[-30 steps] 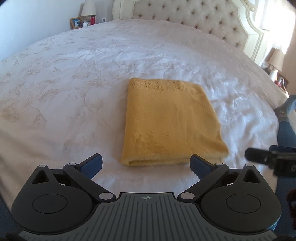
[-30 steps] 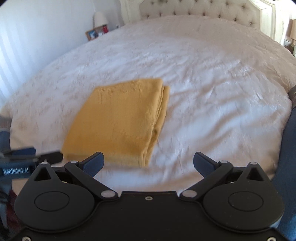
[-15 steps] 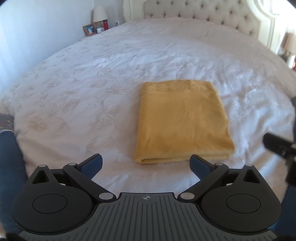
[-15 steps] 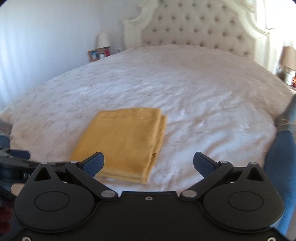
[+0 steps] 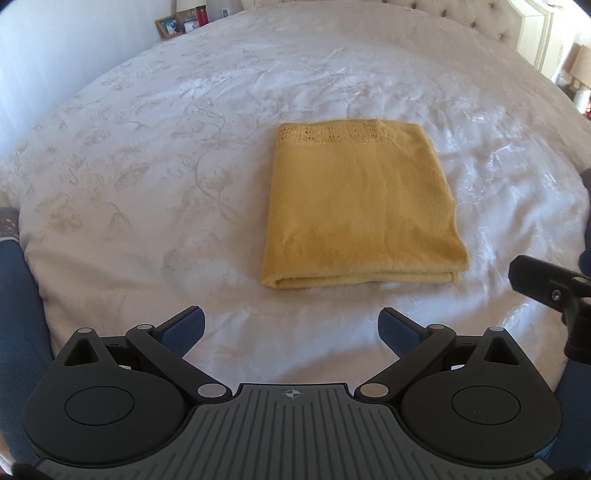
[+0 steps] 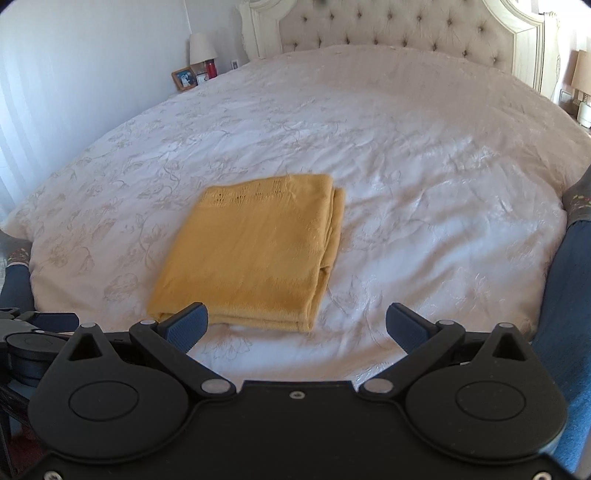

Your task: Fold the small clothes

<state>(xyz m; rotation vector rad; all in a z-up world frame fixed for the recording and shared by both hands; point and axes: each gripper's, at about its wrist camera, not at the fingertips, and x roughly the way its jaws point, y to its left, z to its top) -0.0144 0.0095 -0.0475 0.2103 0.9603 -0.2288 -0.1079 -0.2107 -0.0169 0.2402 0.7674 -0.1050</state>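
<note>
A mustard-yellow knit garment [image 5: 360,206] lies folded into a flat rectangle on the white bedspread [image 5: 147,155]; its lace-patterned edge faces the headboard. It also shows in the right wrist view [image 6: 255,254], with stacked fold layers on its right side. My left gripper [image 5: 293,328] is open and empty, held back from the garment's near edge. My right gripper [image 6: 297,323] is open and empty, just short of the garment's near right corner. Part of the right gripper [image 5: 546,288] shows at the right edge of the left wrist view.
A tufted cream headboard [image 6: 406,29] stands at the far end. A nightstand with a lamp [image 6: 201,46] and photo frame [image 6: 183,78] is at the far left, another lamp [image 6: 583,74] at the far right. Blue-clad legs [image 6: 569,280] flank the bed's near edge.
Both grippers have drawn back and lifted away from the folded garment, still open. The garment has not moved on the bed.
</note>
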